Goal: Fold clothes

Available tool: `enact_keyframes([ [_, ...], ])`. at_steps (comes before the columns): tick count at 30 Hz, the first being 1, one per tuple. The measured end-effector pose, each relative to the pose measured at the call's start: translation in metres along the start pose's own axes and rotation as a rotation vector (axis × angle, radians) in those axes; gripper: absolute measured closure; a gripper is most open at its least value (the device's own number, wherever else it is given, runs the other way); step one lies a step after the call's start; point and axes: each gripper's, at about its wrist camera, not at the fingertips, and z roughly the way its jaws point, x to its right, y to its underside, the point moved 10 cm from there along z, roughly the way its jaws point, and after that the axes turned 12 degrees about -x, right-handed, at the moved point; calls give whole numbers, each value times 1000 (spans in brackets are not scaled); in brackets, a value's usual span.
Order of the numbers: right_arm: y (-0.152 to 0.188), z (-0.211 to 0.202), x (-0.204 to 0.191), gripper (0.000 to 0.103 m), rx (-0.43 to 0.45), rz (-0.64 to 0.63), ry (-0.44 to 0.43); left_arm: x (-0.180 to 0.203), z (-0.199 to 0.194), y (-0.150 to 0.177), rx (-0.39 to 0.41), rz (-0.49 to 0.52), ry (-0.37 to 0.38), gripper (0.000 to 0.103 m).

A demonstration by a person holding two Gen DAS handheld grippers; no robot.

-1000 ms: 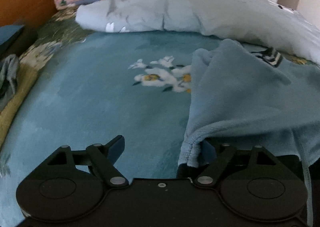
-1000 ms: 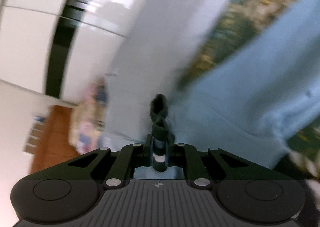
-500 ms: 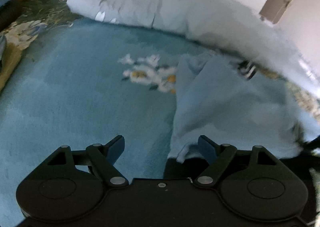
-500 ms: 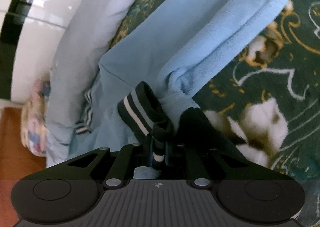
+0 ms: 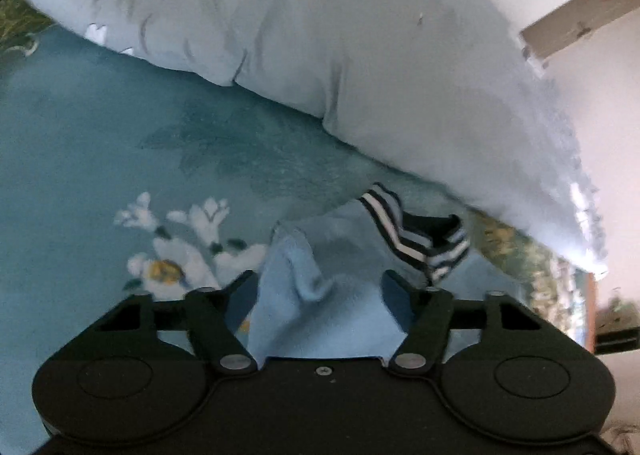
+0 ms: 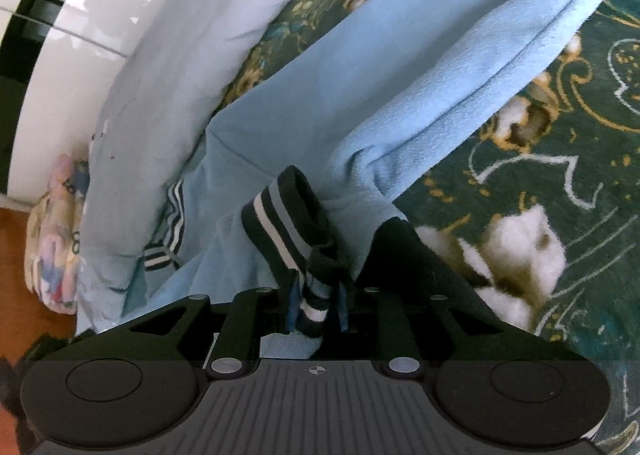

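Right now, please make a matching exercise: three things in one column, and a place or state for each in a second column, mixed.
Things:
1. striped cuff
2. light blue garment
3. pale grey quilt

Places or states:
A. bunched up between the left gripper's fingers
B. lying beyond the garment, by the wall
C. between the right gripper's fingers

Pairs: 1-C, 2-A, 3-B

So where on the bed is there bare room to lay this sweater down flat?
Free: the teal blanket left of the sweater, between the flower print and the duvet. Crowded: right side, where the striped cuff meets the duvet.
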Motion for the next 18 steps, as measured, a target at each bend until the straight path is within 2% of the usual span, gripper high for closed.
enact_keyframes([
  [4,1,-4,-3,74,24,0,-21,7,21,-9,-44,26,-68,48],
  [5,2,-5,-4,74,31,-9,-19,7,24,-9,-43,30,-76,57],
  [6,2,-5,-5,73,36,-15,-18,7,27,-10,-31,31,-82,62],
  [8,3,-5,-7,70,44,-27,-17,8,32,-7,-21,34,-80,65],
  [9,3,-5,-7,69,49,-31,-17,9,35,-5,-24,33,-77,70],
  [12,3,-5,-7,68,56,-42,-26,8,44,-6,-31,34,-107,72],
  [14,3,-4,-6,68,53,-49,-23,2,52,-6,-43,8,-135,84],
  [15,3,-4,-5,68,51,-50,-21,-1,55,-7,-43,-10,-149,100],
  [18,3,-4,-4,69,51,-51,-15,-11,45,-9,30,-35,-213,102],
])
